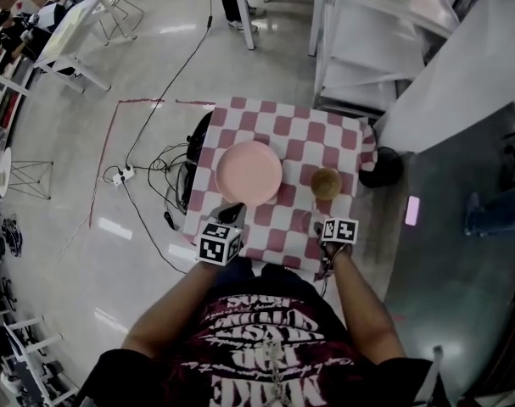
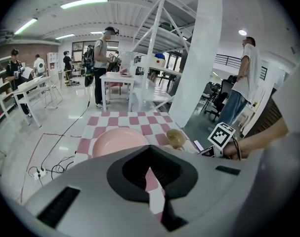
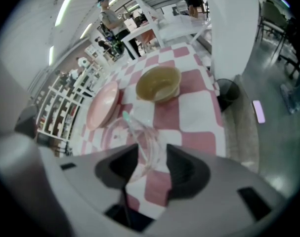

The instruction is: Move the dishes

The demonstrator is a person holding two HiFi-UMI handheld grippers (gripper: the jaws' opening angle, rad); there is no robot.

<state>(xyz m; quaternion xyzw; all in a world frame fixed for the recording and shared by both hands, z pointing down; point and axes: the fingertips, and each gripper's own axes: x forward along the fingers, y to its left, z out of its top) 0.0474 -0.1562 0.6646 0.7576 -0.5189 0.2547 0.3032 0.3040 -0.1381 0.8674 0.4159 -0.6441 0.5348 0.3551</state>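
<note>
Checkered table (image 1: 282, 126), left hand-held gripper (image 2: 150, 154) closed, right hand-held gripper (image 3: 152, 149) wide, clear bowl (image 3: 131, 136) rim between, faint overhead

Red-and-white checked cloth (image 1: 325, 134) covers table. Power strip (image 1: 121, 175) and black cables (image 1: 168, 155) on floor left of table. Lit phone (image 1: 412, 210) on floor to right. Dark round object (image 1: 383, 168) just beside table corner. White shelving (image 1: 367, 49) behind. Person (image 2: 101, 63) stands at far white table (image 2: 116, 78).

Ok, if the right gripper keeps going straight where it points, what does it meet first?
Probably the clear glass dish just ahead of the right gripper's open jaws; the amber glass bowl sits beyond. Depth is unclear.
</note>
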